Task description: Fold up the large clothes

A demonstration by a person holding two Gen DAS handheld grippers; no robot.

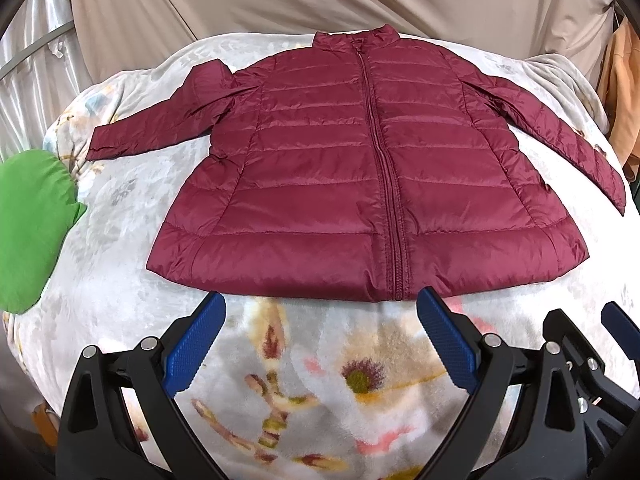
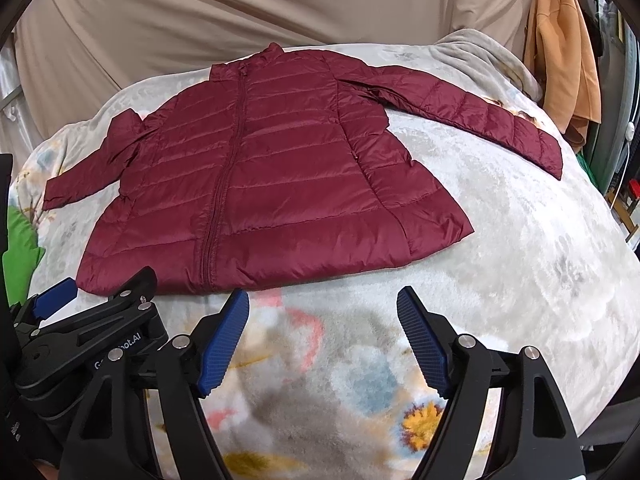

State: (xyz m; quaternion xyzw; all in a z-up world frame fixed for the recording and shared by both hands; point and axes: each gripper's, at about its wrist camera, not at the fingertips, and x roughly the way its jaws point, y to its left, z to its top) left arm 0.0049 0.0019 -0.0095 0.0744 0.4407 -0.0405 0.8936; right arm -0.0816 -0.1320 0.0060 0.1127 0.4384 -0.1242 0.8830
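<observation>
Maroon quilted puffer jacket lies flat, front up, zipper closed, collar away from the cameras, hem nearest them. It rests on a pale floral blanket that covers the work surface. All places below are given relative to the jacket.

Both sleeves spread outward from the body: left sleeve angles down toward a green cloth lying off the left side; right sleeve extends toward the right, with an orange garment hanging beyond it. No fold made yet; judged to be the start of the task.

Left gripper hovers just short of the hem, near the zipper's lower end. Jaws apart, nothing between them. Right gripper hovers short of the hem as well, off the right part of it. Jaws apart, empty.

Handling estimate: light, soft, down-filled, compressible. Shell looks shiny, likely slippery; the pads may slide on a single layer. The puffy filling may spring back, so folds may need pressing.

Suggested grasp: pinch the cuff or the seam at the shoulder to bring each sleeve over the body; then take both hem corners to fold toward the collar.
</observation>
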